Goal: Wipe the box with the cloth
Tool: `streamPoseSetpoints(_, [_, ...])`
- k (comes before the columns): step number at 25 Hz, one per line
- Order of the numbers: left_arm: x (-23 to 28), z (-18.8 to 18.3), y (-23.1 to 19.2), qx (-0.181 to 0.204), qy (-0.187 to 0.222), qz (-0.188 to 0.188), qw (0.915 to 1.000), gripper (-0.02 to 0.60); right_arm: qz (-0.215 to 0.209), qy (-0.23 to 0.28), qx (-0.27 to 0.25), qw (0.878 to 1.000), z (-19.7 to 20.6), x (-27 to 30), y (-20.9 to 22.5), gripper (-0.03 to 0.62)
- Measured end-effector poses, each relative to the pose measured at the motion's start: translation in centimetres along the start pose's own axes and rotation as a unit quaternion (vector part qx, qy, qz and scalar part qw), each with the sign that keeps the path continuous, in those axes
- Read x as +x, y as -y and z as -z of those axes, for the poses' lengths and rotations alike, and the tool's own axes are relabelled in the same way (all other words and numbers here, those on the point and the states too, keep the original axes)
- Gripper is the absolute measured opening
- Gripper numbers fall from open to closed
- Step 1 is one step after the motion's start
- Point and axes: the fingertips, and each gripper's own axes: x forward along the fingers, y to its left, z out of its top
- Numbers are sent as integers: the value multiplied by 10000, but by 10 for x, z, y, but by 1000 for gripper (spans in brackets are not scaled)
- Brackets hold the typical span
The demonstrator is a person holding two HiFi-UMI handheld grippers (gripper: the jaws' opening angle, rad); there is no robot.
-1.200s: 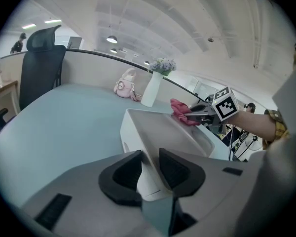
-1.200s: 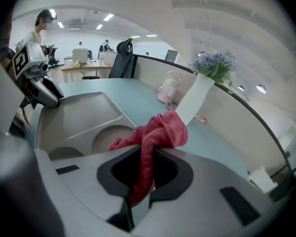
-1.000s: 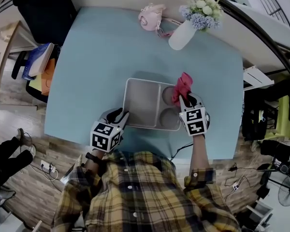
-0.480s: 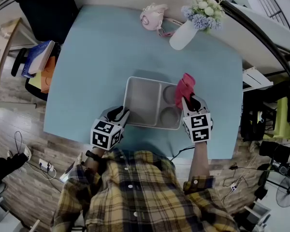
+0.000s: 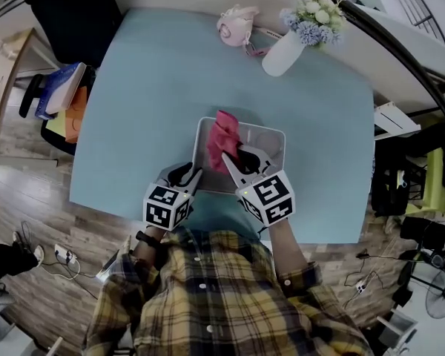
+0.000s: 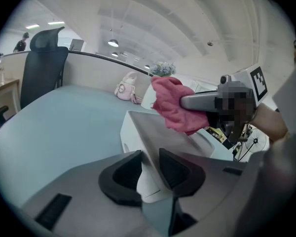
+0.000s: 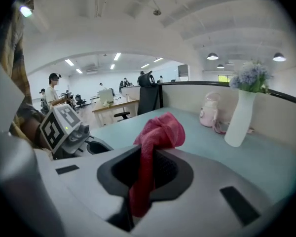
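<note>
The white compartment box [image 5: 276, 137] lies on the light-blue table [image 5: 148, 87]. My left gripper [image 5: 188, 176] is shut on the box's near-left rim, and in the left gripper view the rim [image 6: 149, 147] sits pinched between the left gripper [image 6: 150, 168] pads. My right gripper [image 5: 234, 160] is shut on the pink cloth [image 5: 224, 134] and holds it over the box's large left compartment. In the right gripper view the cloth [image 7: 160, 132] bunches above the right gripper [image 7: 148, 169] and hangs down between its pads. Whether the cloth touches the box floor I cannot tell.
A white vase of flowers [image 5: 282, 50] and a small pink bag [image 5: 233, 24] stand at the table's far edge. A black chair [image 5: 67, 13] and stacked books [image 5: 59, 95] are off the table's left side. The person's plaid shirt covers the near edge.
My right gripper has swung left with the cloth, from the box's small right compartments to over its large left compartment. The left gripper has stayed clamped on the rim.
</note>
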Motion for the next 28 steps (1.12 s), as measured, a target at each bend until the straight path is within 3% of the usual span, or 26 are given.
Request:
streamPoseSetpoints(5, [0,-1,0,42,43,-33,10000,109,-322,-412,-437,9977,13,36,-24,46])
streamPoseSetpoints(11, [0,-1,0,46,59,-62,10000,109,-370,-1194,-1303,9836,41,59,-24,46])
streamPoseSetpoints(19, [-1,1,0,79,34,-74,9999,109,-245,-1391,-1644,9762,51,54,-14,46])
streamPoseSetpoints(28, [-1,0,-1,138,35,-122,9998,109,115,-1632,-1504,9750,67,27,17,46])
